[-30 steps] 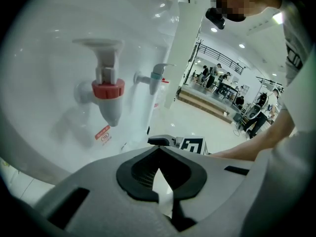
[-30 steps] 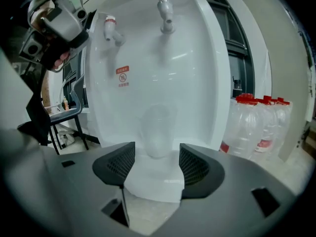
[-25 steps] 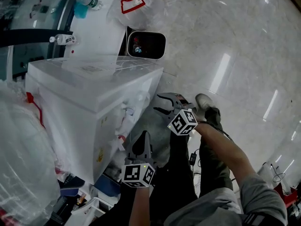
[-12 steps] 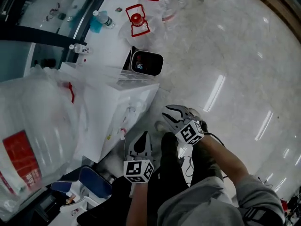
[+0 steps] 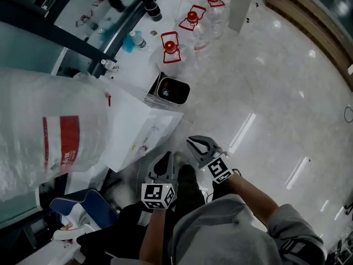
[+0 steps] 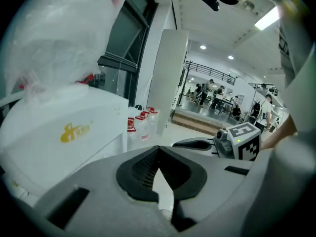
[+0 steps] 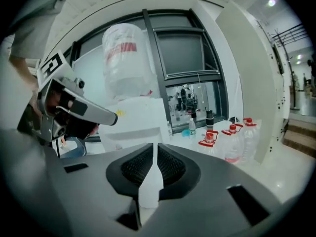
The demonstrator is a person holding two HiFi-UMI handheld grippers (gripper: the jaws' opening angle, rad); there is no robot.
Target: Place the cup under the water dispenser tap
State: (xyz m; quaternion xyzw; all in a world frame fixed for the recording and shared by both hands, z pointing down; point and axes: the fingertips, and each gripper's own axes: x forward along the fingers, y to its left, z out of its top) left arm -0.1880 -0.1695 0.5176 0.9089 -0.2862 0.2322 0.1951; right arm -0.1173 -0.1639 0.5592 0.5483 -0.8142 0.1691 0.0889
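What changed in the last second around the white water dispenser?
Both tongs lifted away from the water dispenser as the person straightened. The right tongs, wide open before, have just been closing and now look shut, nothing between them. The left tongs stayed shut and empty. The dispenser, its big bottle and the red-capped bottles kept their places.

Grey shirt (image 5: pixel 231 239), black trousers (image 5: pixel 186 185), grey left tool (image 5: pixel 166 157), right tool (image 5: pixel 193 142), black-and-white marker cubes (image 5: pixel 158 196)

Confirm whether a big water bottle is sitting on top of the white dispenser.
Yes, the right gripper view shows the big clear bottle with a red label standing on top of the white dispenser.
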